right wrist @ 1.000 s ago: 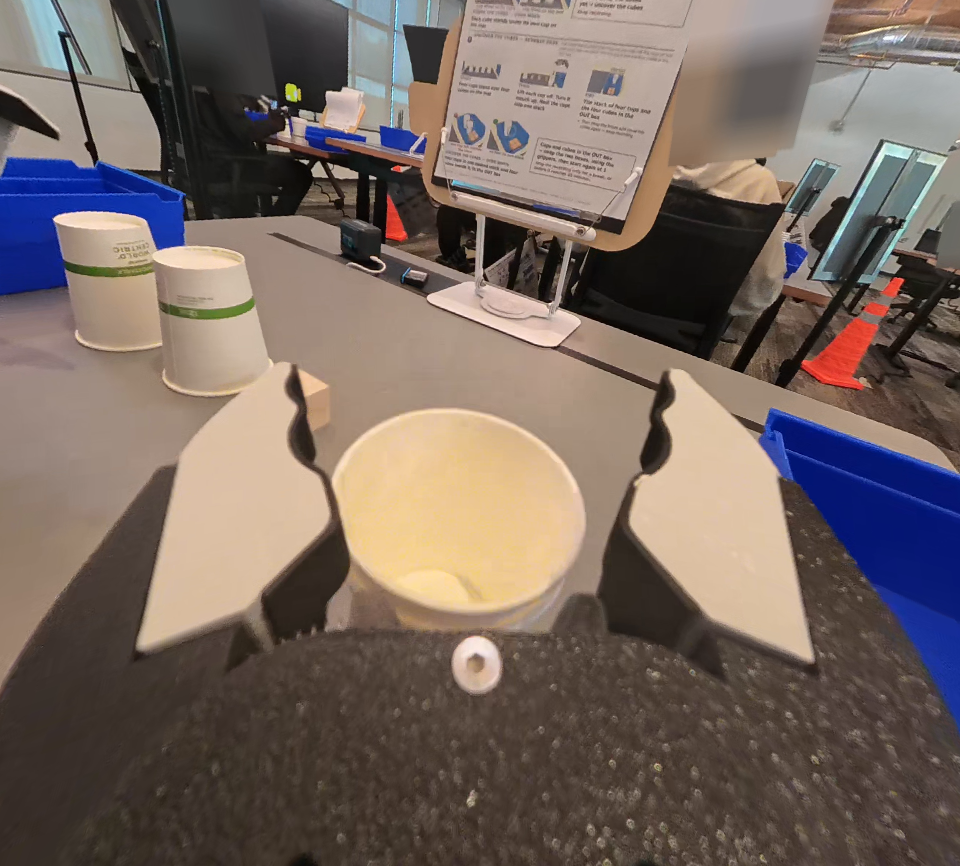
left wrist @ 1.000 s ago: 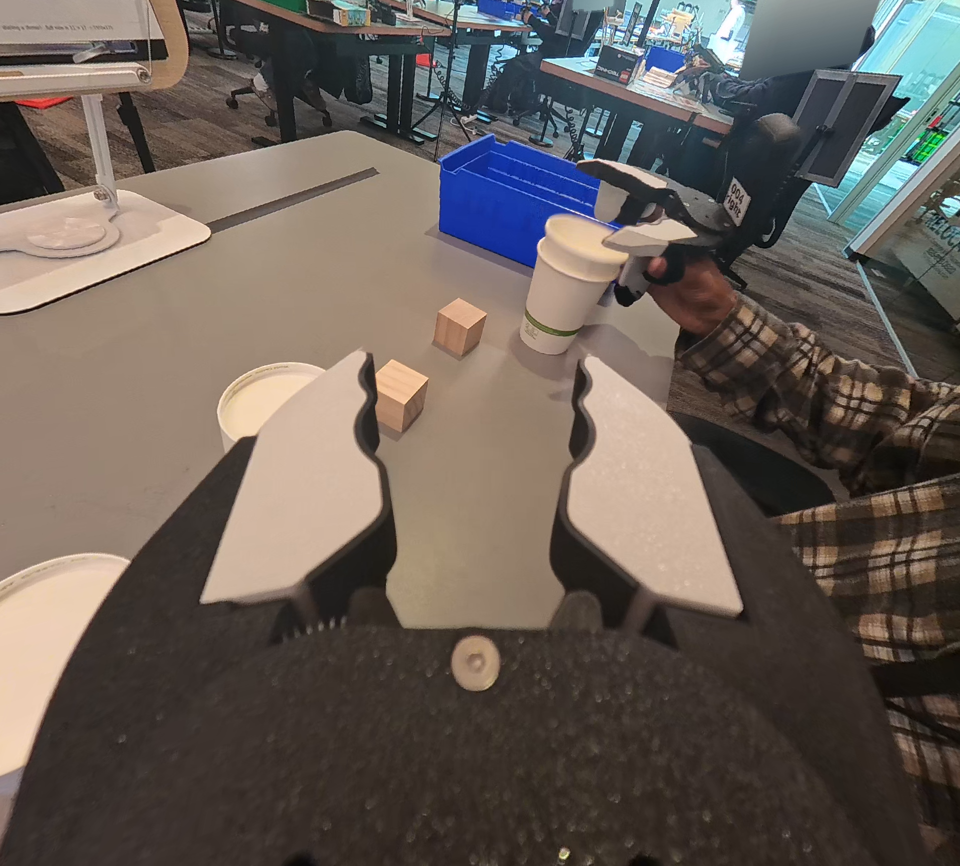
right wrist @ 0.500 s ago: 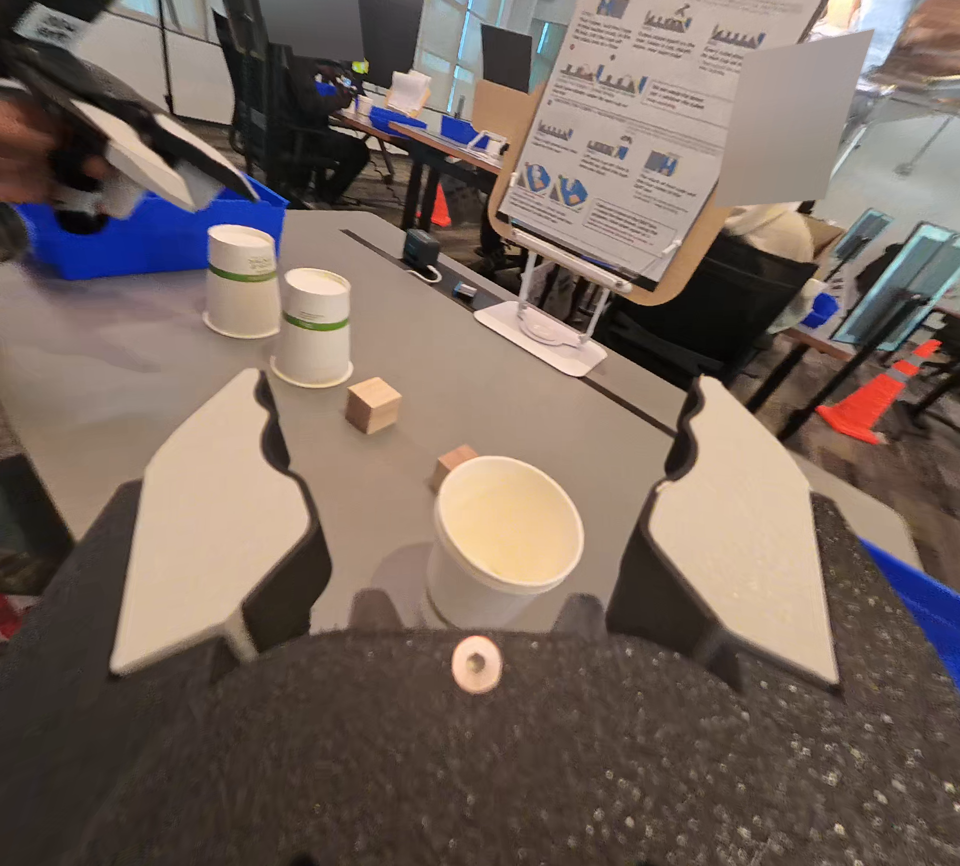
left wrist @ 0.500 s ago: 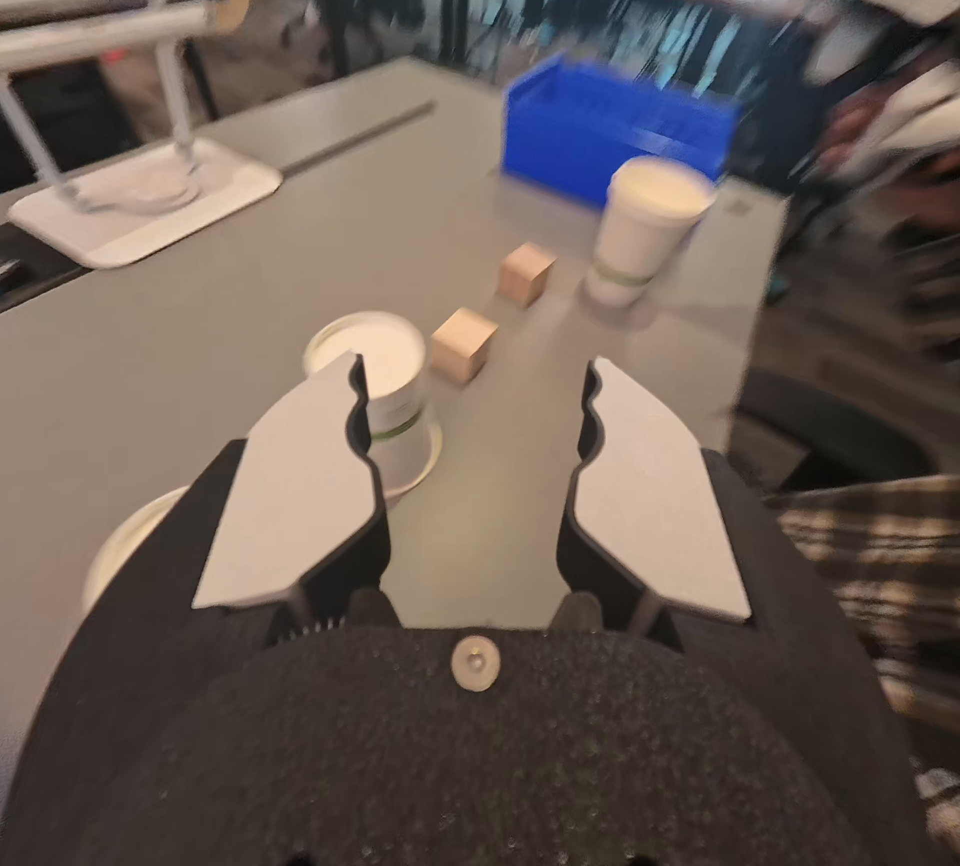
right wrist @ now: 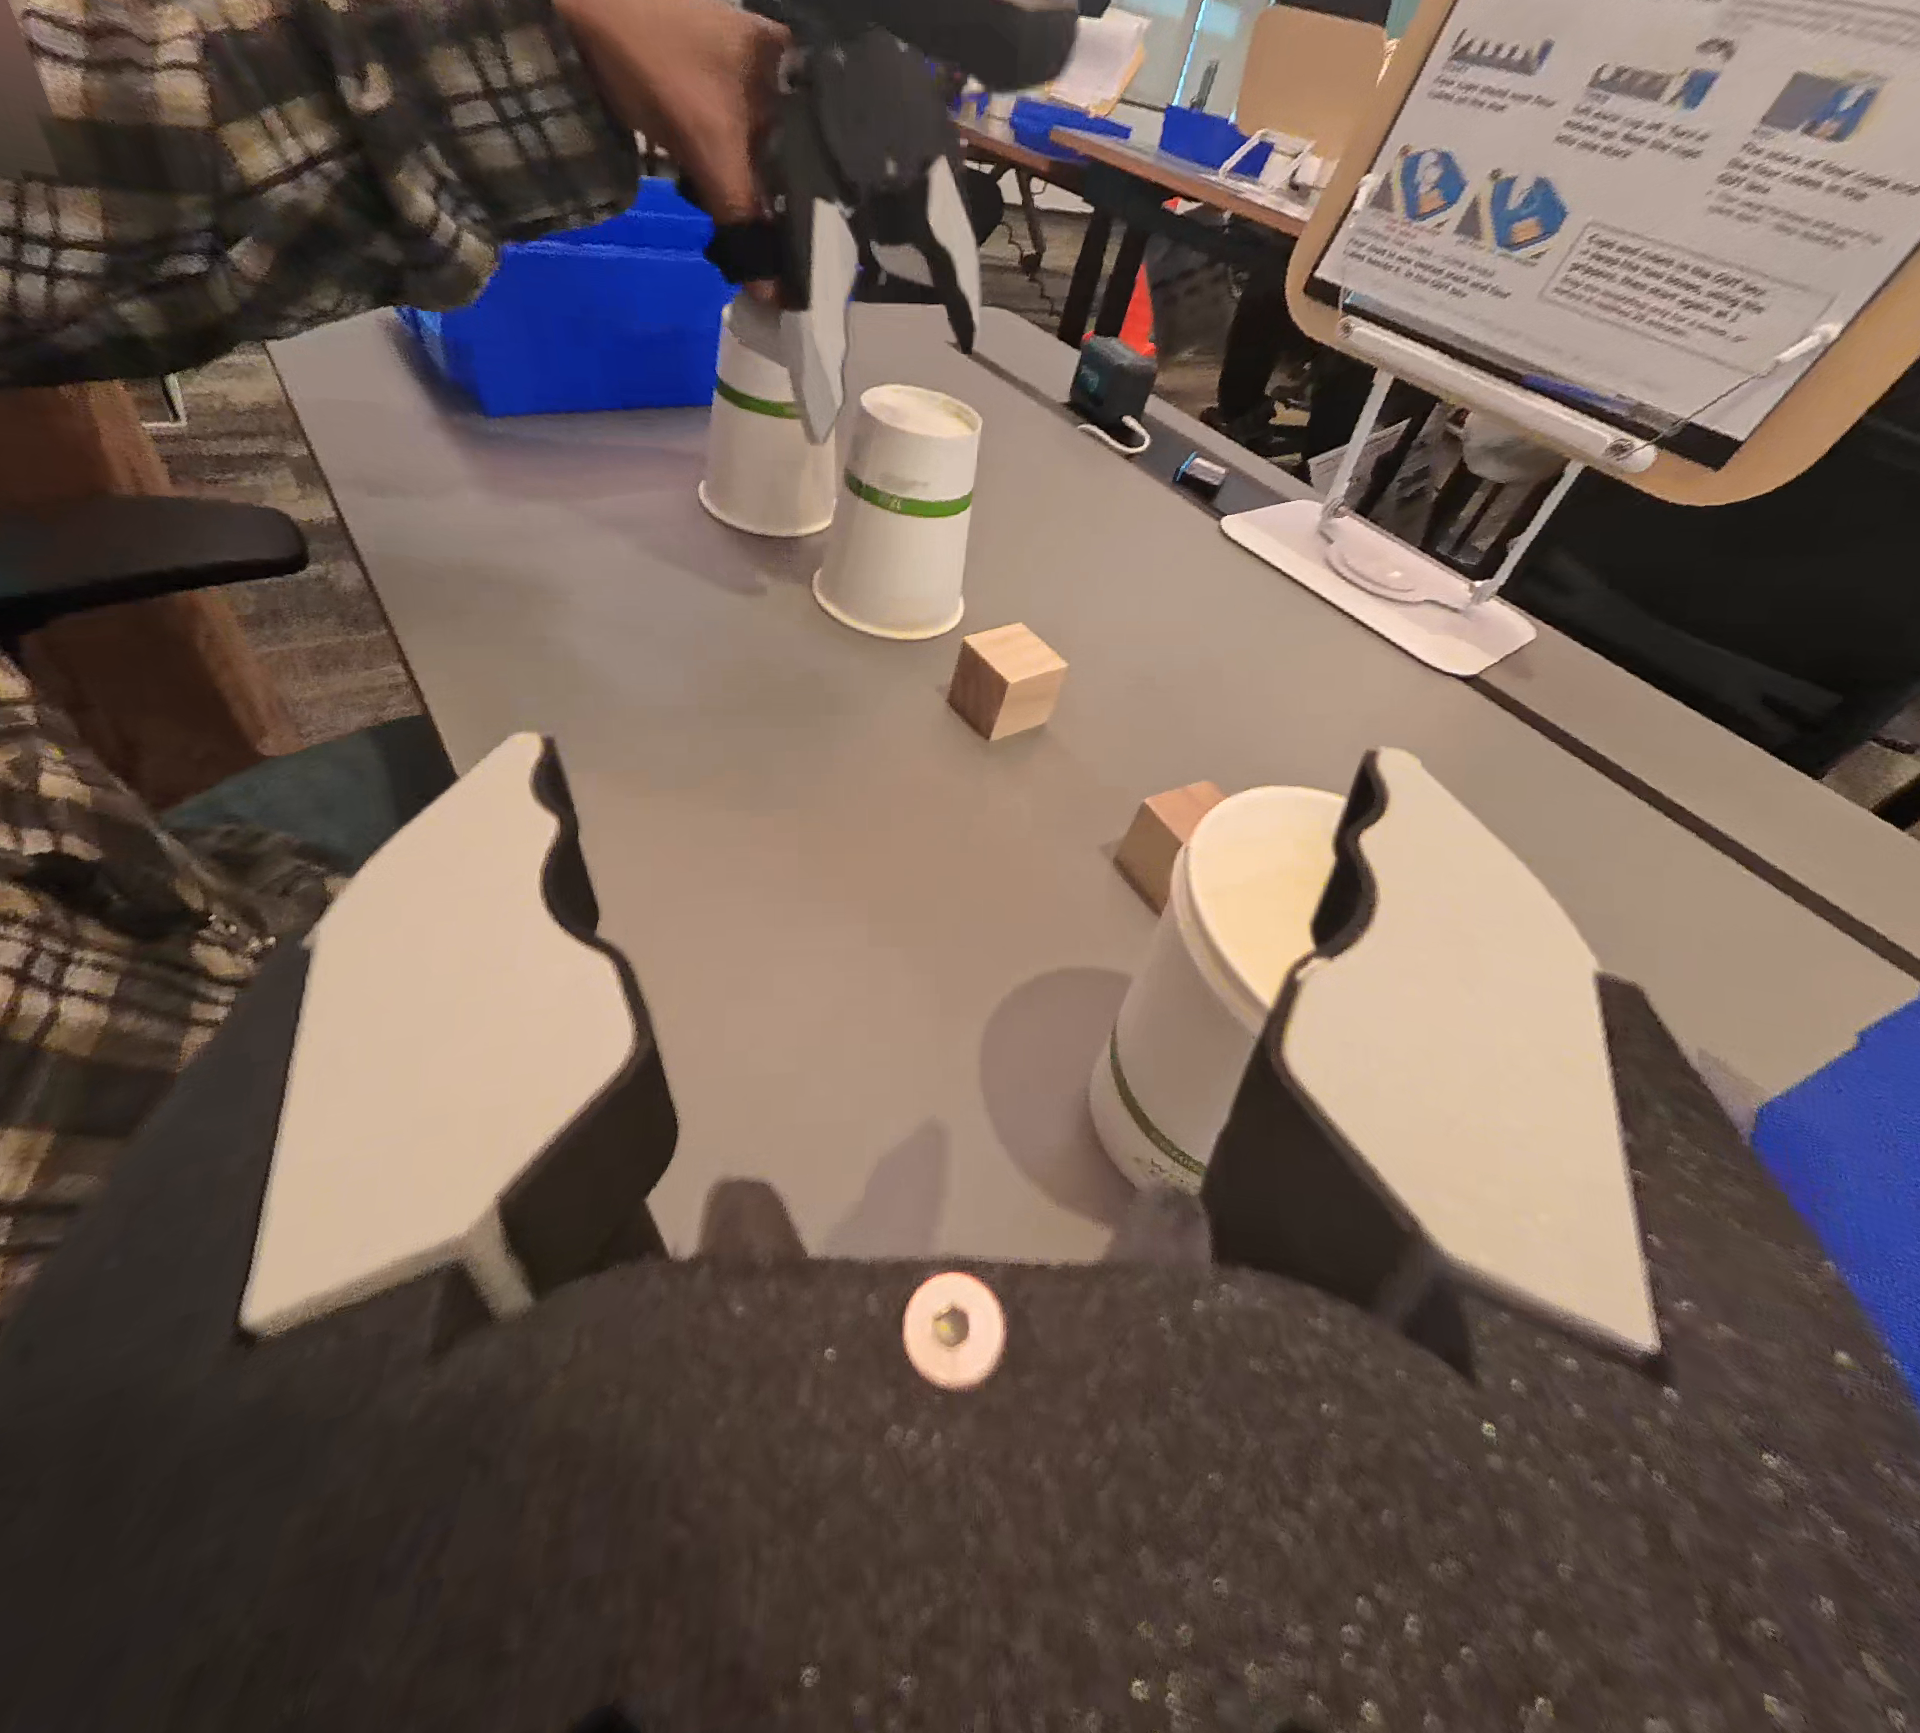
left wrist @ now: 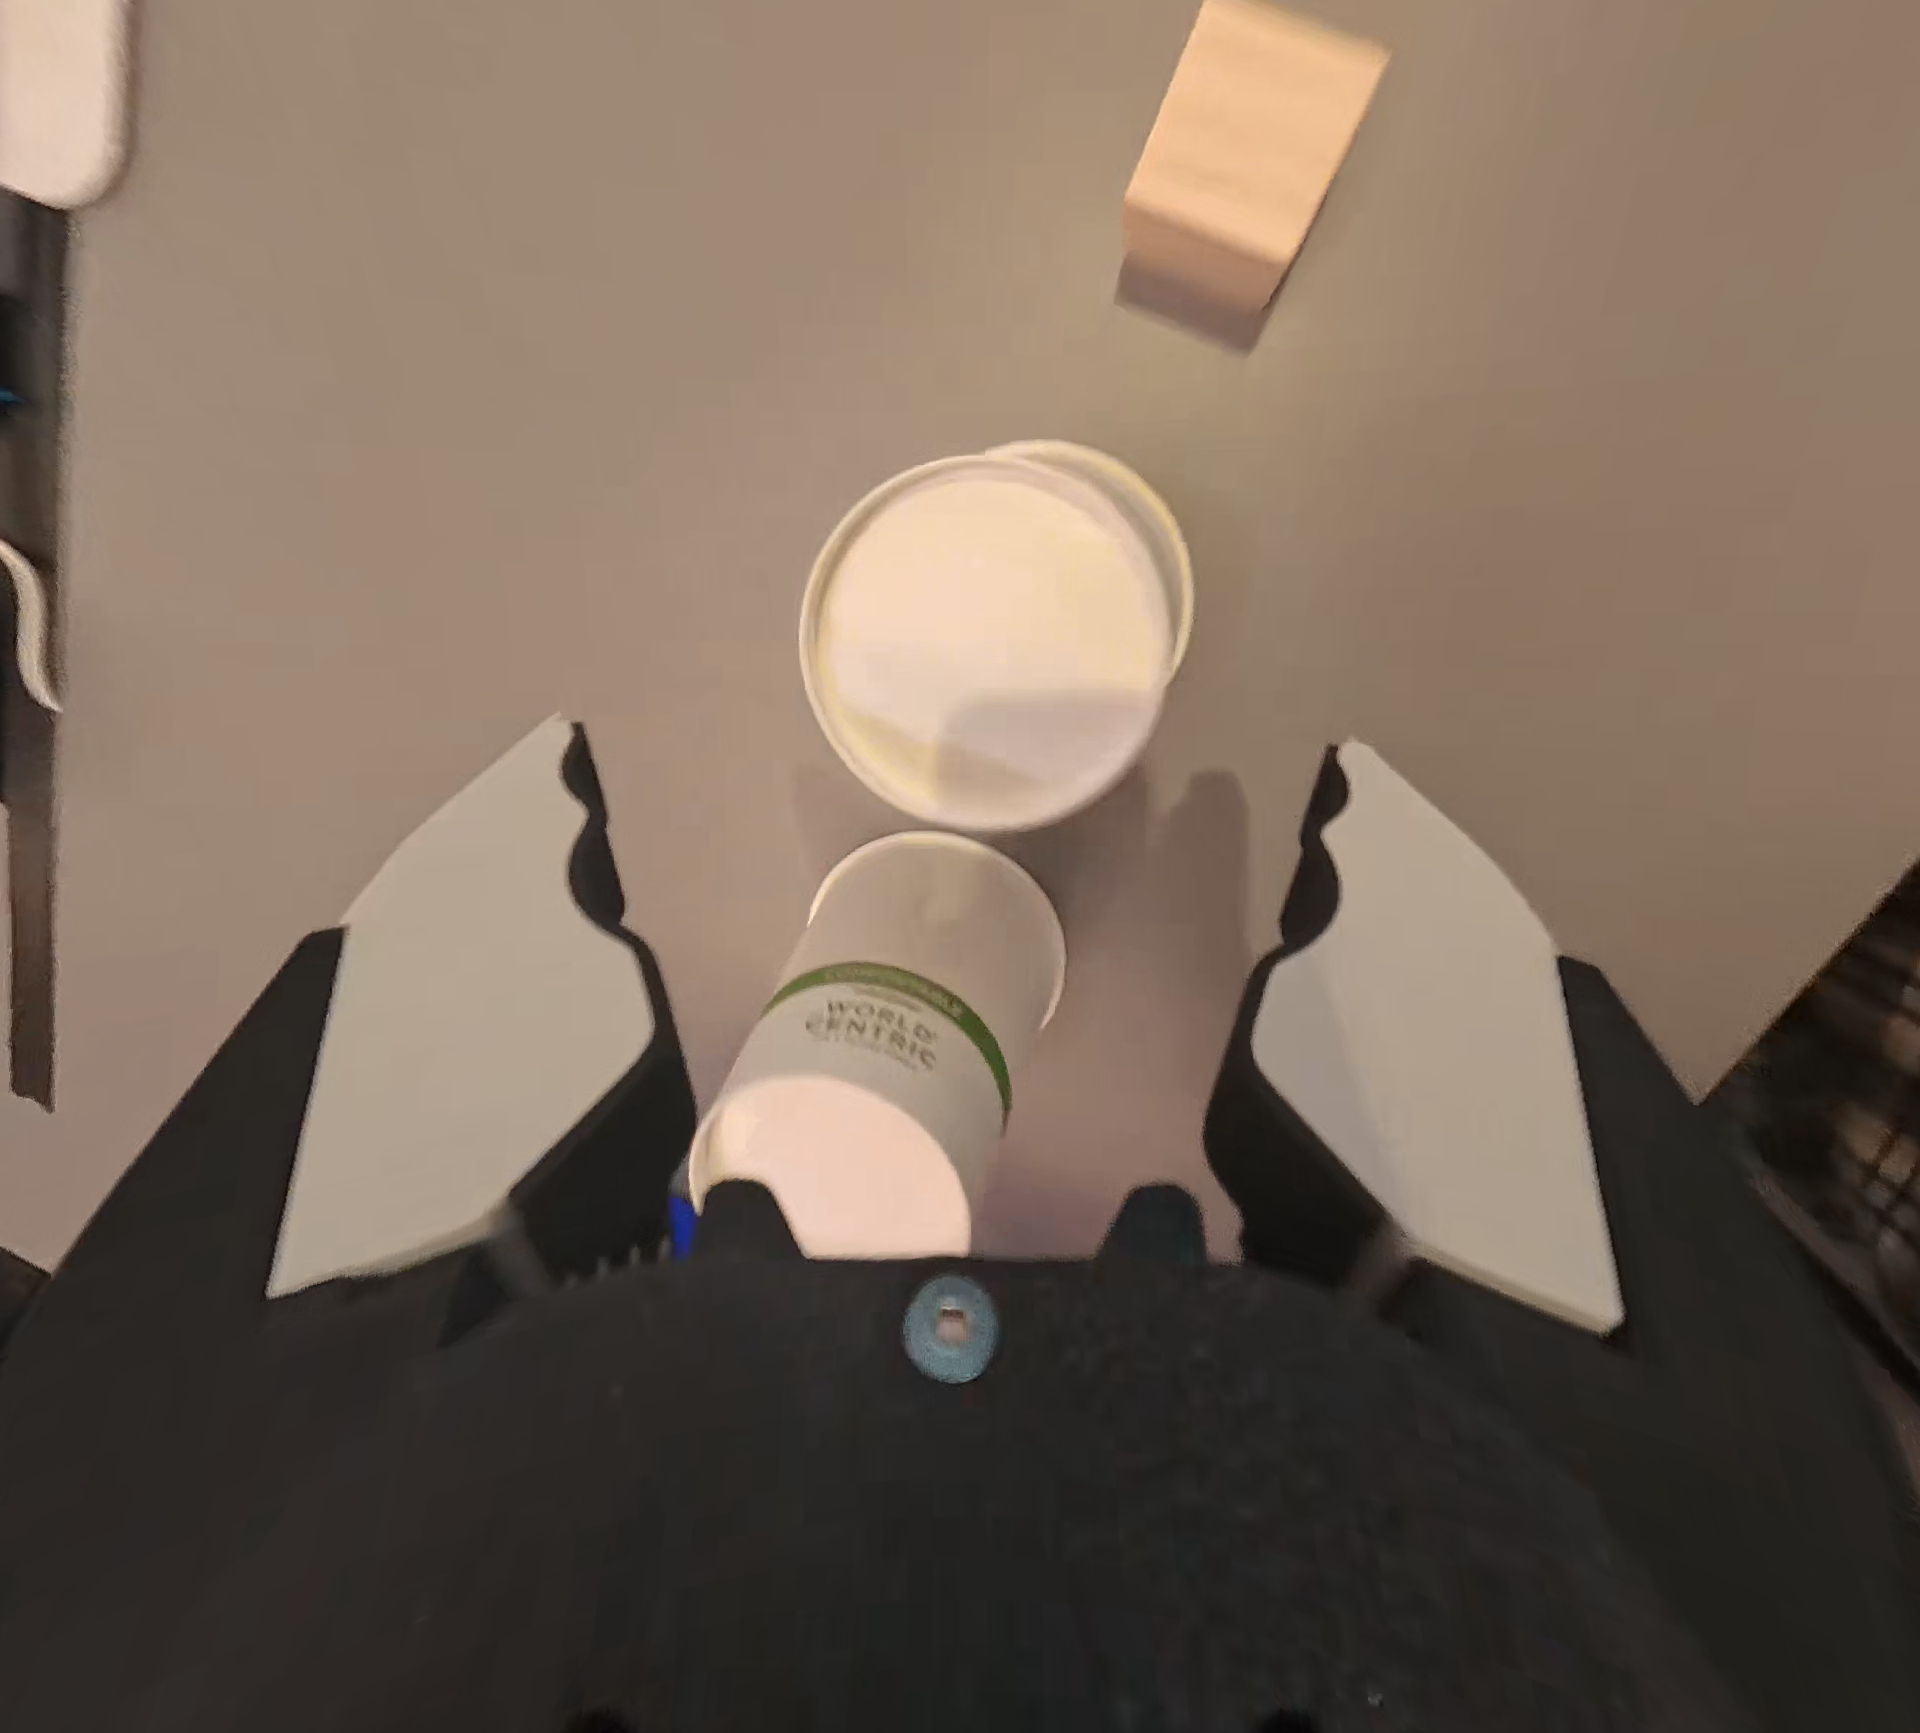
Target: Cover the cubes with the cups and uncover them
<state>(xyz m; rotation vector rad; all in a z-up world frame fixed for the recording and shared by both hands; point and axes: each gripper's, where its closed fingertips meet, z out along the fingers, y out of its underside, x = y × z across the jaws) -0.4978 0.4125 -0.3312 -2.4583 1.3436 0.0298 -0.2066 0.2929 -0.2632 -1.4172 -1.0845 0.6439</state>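
We had swung the left gripper [left wrist: 951,873] above the inverted cups [left wrist: 992,634], fingers spread, empty; the right gripper [right wrist: 956,862] likewise gaped; a hasty descent could topple one.

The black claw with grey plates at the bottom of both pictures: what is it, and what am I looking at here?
This is no robot. A person holds a hand-held gripper in each hand, and a camera on each one looks out along its two fingers. The left wrist view looks straight down past the open left gripper at two upside-down paper cups, the first cup between the fingers and the second cup just beyond, plus a wooden cube. The right wrist view looks across the grey table past the open right gripper. On it stand an upright cup, a second cube beside it, a blue bin and an instruction sheet on a stand. Neither gripper holds anything.
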